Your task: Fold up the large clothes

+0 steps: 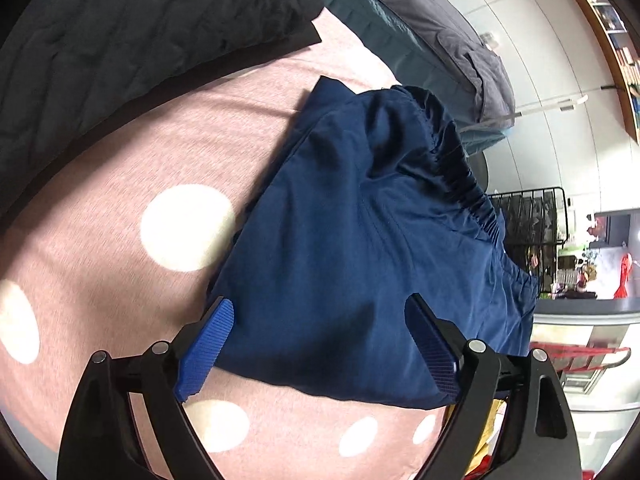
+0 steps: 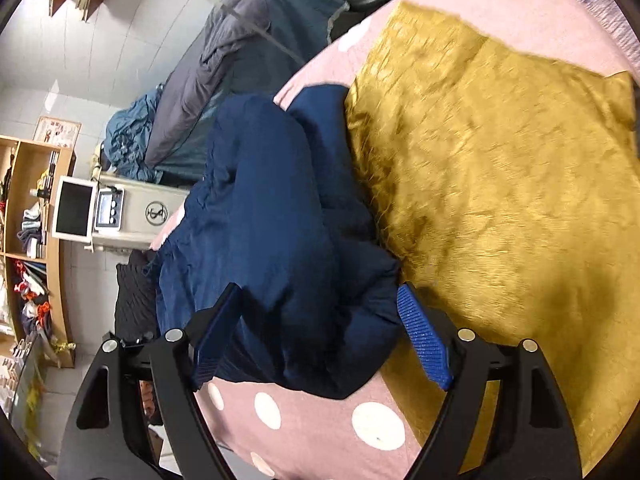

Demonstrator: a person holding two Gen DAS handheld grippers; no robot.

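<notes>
Both claws, left claw (image 1: 320, 320) and right claw (image 2: 320, 308), gape empty over the folded navy garment (image 1: 360, 220) at frame centre; yellow cloth (image 2: 500, 180) apparently remains.

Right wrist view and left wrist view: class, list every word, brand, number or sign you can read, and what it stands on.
No text can be read.
Grey appliance: a round emblem, letters unclear.
Its small display: too blurred.
Wall poster: too small.
Shelf items: too small.
</notes>
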